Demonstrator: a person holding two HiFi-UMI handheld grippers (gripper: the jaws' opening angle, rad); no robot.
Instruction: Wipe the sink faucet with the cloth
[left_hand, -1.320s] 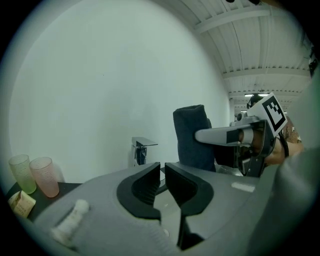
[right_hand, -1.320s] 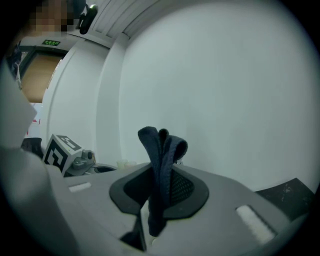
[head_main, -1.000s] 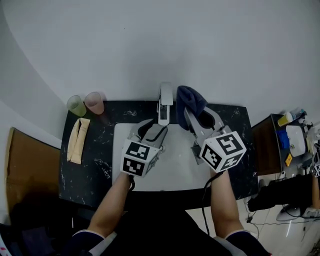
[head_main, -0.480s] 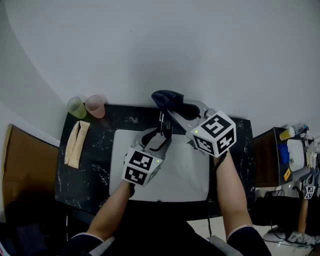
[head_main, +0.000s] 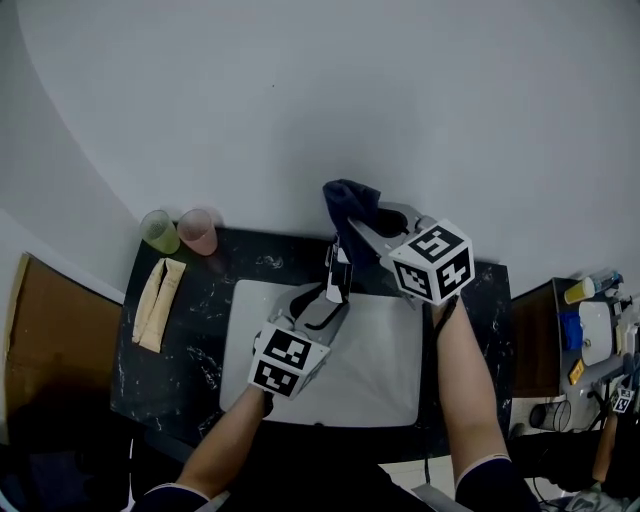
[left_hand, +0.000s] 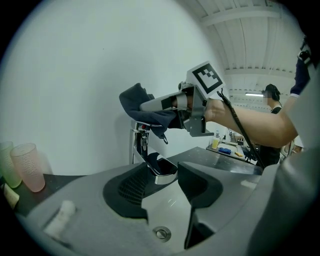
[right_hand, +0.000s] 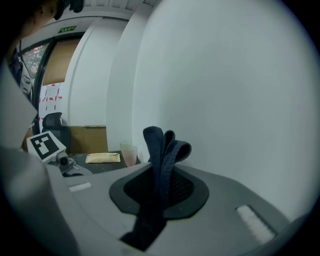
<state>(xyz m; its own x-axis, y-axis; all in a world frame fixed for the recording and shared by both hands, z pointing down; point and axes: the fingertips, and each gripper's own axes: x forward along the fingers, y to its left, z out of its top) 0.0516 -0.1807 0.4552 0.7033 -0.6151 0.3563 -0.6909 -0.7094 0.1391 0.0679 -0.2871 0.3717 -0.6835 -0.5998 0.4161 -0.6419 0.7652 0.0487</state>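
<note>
Head view first: what lies where, biggest down?
— A dark marbled table (head_main: 190, 310) with a white sink (head_main: 380, 370) set in it, and a chrome faucet (head_main: 337, 272) at the sink's back edge.
— Which way does the faucet run?
— It stands upright. Its flat spout (left_hand: 162, 172) slants down over the basin, and the left claw (left_hand: 162, 186) grips the spout's tip, a pad against each side.
— And the cloth?
— The dark blue cloth (right_hand: 164, 150), bunched in folds, is clamped in the right claw (right_hand: 161, 195). Its long axis runs along the jaws. The folded end pokes past the tips, right over the faucet's top.
</note>
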